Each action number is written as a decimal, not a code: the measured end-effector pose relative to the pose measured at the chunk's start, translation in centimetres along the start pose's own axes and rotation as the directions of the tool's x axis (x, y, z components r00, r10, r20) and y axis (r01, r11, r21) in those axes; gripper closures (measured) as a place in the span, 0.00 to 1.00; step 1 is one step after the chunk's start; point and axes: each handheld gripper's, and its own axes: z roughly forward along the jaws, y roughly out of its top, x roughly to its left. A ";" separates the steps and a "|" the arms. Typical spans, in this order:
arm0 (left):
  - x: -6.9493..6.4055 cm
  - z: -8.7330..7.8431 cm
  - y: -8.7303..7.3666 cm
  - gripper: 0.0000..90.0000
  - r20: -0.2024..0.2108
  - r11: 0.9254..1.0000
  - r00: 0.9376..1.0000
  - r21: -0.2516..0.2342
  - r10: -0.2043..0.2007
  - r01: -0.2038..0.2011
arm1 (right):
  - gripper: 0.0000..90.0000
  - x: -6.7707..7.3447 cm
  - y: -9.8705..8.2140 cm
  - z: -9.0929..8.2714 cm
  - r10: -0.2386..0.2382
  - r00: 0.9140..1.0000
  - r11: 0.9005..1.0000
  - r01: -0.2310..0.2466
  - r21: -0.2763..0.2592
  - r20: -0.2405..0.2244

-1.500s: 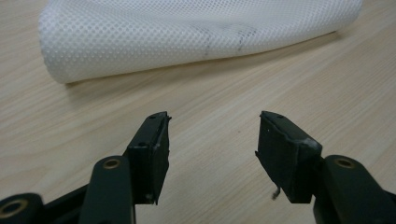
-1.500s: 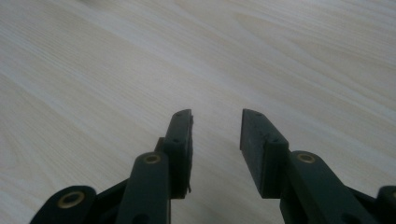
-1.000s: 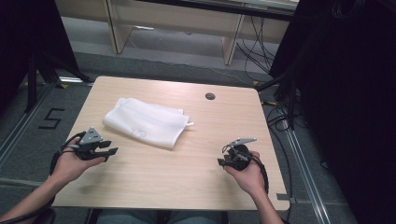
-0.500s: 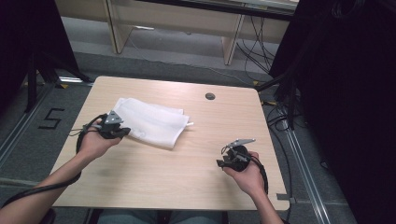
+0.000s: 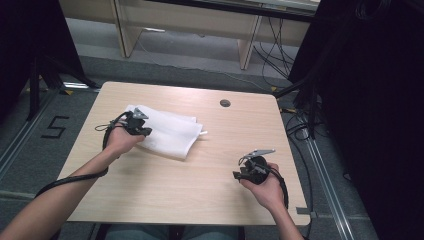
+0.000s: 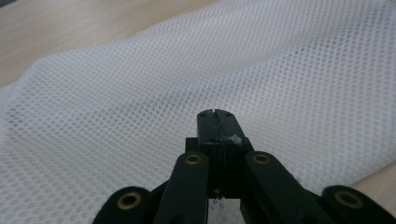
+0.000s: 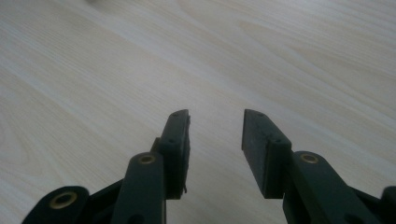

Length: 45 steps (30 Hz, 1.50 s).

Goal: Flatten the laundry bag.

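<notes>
Left gripper point(image 5: 142, 126) at the mesh cloth point(image 5: 170, 132), right gripper point(image 5: 240, 176) idle over bare bench point(image 5: 210, 165).
Cloth lies folded on the bench's left-rear part. Left jaws are pressed together at the cloth's left end; a fold may be pinched between them, but the left gripper view doesn't make it clear. Right jaws have just been opening, now spread with nothing between them, well apart from the cloth.

You are looking at one white mesh cloth point(image 5: 167, 132) lying on one wooden surface point(image 5: 200, 195), toward ten o'clock. You are holding two hand-held grippers, the left hand-held gripper point(image 5: 143, 130) and the right hand-held gripper point(image 5: 240, 175). One round grommet point(image 5: 225, 103) is sitting at one o'clock.
</notes>
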 end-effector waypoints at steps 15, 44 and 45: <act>-1.4 2.8 -0.8 0.99 0.001 0.997 1.000 0.074 -0.019 0.019 | 0.69 0.0 -0.2 0.0 0.014 1.000 1.000 -0.015 -0.016 -0.006; -9.2 1.8 -0.8 1.00 0.119 0.982 0.981 0.091 0.156 -0.167 | 0.69 0.2 0.0 0.0 0.000 1.000 1.000 0.000 -0.001 0.001; -9.6 1.8 -0.8 1.00 0.116 0.977 0.976 0.090 0.182 -0.193 | 0.69 0.2 0.0 0.0 0.009 1.000 1.000 -0.009 -0.005 0.005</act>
